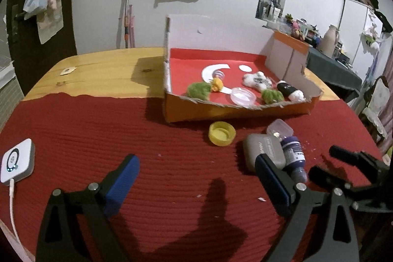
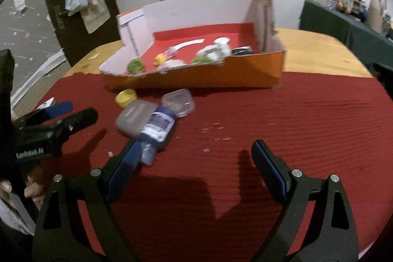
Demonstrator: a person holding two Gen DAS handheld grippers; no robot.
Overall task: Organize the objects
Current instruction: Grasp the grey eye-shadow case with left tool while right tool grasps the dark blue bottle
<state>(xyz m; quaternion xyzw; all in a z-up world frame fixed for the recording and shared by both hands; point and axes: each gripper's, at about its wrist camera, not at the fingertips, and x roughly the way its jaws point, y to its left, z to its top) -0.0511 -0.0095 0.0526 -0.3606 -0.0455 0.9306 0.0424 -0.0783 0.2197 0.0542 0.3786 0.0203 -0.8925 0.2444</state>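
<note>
With both the left hand-held gripper [image 1: 196, 178] and the right hand-held gripper [image 2: 196, 163] spread and empty, lying near the box [image 2: 221, 75] mid-bench: purple bottle [image 2: 157, 129], probably light, stiff, slick; best pinched across its body.

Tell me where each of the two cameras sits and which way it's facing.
Left wrist: on the left tongs, looking across the red mat at the orange box; the right tongs show at right.
Right wrist: on the right tongs, facing the same box; left tongs and fingers at left.
Shared: yellow cap, purple bottle.
</note>
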